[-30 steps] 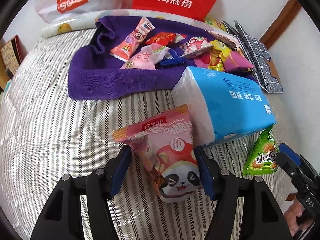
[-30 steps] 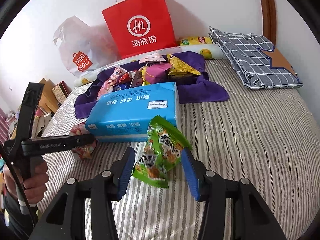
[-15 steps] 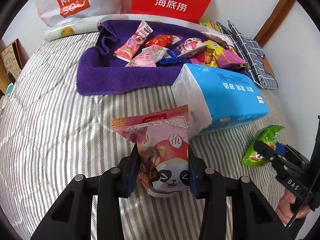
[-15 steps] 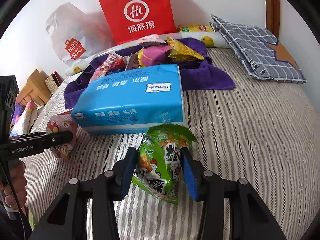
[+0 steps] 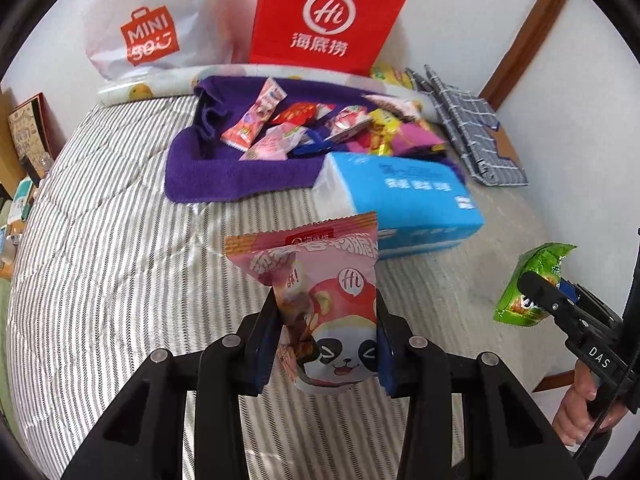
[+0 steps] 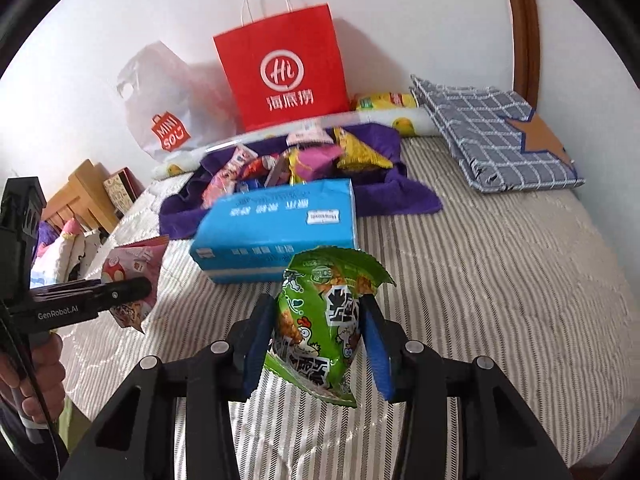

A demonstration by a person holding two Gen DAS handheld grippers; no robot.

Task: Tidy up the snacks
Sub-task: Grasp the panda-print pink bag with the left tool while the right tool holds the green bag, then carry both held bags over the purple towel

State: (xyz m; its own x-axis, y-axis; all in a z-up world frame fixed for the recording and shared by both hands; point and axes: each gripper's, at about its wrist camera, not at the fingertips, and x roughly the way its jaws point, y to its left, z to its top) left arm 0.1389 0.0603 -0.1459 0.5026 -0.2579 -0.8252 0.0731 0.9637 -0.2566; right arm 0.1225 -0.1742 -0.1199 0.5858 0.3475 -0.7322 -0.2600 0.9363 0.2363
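**Readable lettering around the bed**

The red paper bag against the wall bears a white "Hi" in a speech-bubble ring above the characters 海底捞. The white plastic bag beside it shows "MINI SO" on an orange shopping-bag logo. The pink panda snack packet carries a small "Hi" mark on the panda's red cap; its Chinese print is too warped to read. "DAS" is printed on the right gripper body, and "GenRobot.AI" on the left gripper arm. The blue tissue pack and green snack packet have blurred, unreadable characters.
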